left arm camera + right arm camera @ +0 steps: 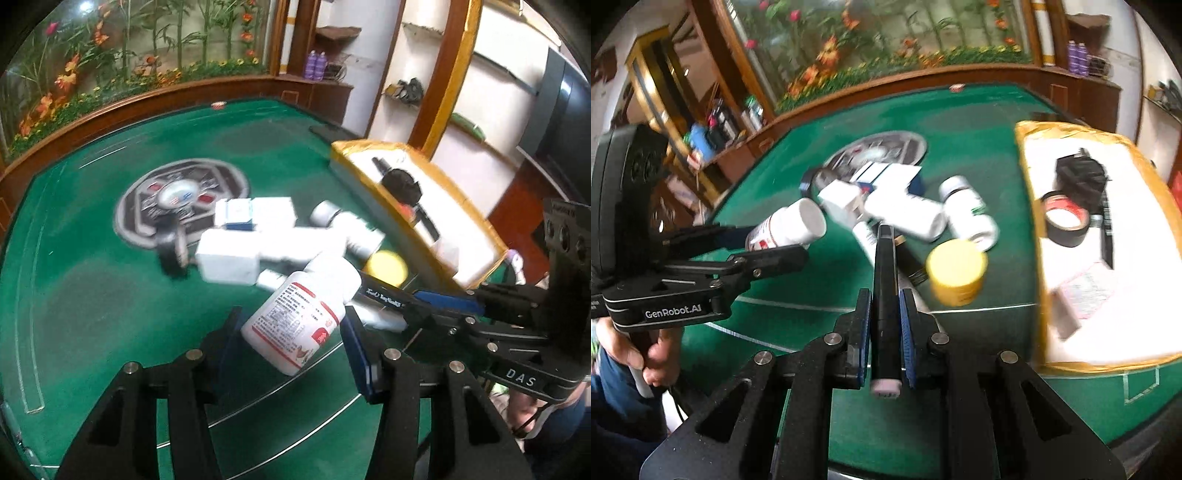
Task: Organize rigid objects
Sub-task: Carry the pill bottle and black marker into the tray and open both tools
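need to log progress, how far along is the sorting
Done: a tape roll and a black item already lie in the gold-edged box. In hand: the left tool grips a white bottle with a red label, the right tool a slim black pen-like item. Left: a yellow-lidded jar, white bottles and boxes piled on the green table.

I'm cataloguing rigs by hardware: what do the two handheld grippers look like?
Both are black, angular linkage frames with silver pivot pins and blue finger pads. The left gripper carries white "GenRobot.AI" lettering on its side; the right gripper reads "DAS". A black cable hangs below the left one's handle. The person wears blue trousers.
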`<state>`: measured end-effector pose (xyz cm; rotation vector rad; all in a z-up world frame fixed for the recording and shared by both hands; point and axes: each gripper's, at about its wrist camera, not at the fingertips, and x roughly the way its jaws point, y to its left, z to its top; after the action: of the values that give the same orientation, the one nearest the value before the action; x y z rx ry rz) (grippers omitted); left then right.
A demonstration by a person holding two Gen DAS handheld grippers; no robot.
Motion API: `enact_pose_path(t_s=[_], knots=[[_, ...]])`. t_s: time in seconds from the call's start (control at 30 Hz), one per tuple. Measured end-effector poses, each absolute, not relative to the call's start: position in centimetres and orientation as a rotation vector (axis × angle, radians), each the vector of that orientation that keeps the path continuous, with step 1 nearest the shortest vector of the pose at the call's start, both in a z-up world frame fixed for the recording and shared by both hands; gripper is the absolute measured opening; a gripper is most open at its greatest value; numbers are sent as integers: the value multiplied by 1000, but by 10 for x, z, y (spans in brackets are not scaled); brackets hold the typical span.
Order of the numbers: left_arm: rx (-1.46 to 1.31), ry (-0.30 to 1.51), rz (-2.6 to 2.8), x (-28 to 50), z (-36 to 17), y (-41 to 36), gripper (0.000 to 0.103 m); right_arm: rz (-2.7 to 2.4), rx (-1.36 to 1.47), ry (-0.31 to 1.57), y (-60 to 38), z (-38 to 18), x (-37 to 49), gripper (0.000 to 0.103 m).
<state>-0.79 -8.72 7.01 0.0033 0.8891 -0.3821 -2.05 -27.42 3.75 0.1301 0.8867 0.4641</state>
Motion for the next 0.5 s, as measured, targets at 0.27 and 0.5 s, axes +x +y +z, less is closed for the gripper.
enact_pose_path(t_s=[0.27, 0.5], knots=[[25, 868, -462, 1, 81, -133, 53, 377, 260, 815, -333, 53, -24, 14], [25, 875, -514, 10, 86, -167, 53, 304, 316, 750, -375, 64, -30, 14]])
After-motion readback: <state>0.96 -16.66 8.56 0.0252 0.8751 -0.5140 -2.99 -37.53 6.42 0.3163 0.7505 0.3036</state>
